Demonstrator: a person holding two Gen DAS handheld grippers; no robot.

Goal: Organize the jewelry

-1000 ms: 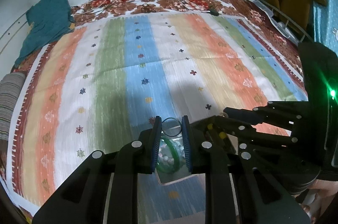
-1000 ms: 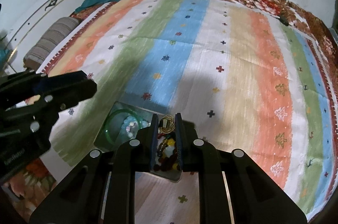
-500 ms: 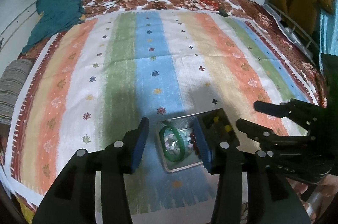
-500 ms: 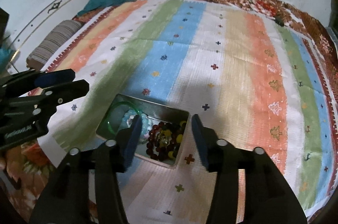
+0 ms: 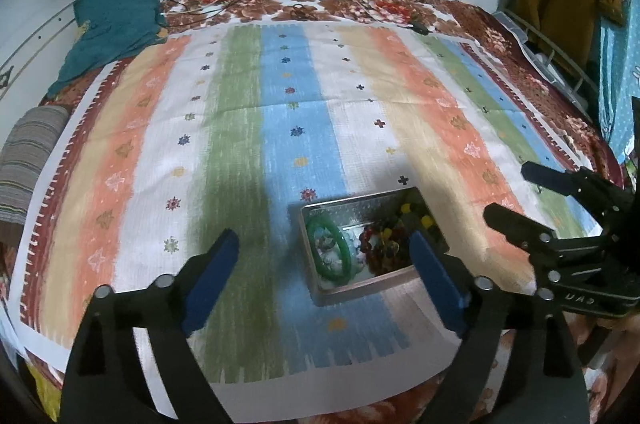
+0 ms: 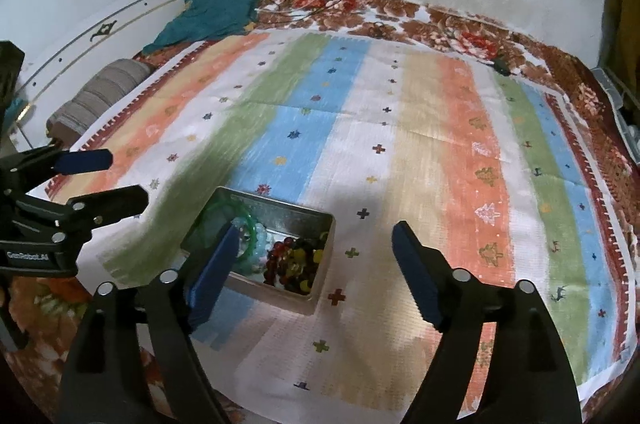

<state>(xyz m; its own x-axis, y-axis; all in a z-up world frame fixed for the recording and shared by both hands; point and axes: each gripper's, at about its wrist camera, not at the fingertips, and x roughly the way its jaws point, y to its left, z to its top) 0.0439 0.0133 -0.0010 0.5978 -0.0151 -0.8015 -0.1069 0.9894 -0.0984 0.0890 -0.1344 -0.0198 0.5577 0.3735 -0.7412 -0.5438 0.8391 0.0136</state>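
Striped bedspread covers the whole work surface; a teal cloth is bunched at the far left corner, well apart from the work.

Metal tin sits on the spread at the near edge, right of centre in the left wrist view, likely put there for easy reach. It serves as the single catch-all, so loose pieces stay off the patterned cloth where they would be hard to spot.

Left gripper: jaws spread wide, holding nothing, hovering above and near side of the tin. Right gripper: same, released and empty, to the tin's right.

Inside the tin: green bangle at the left end, dark red and yellow beads heaped right. No jewelry visible outside; sorting looks finished or close to it.
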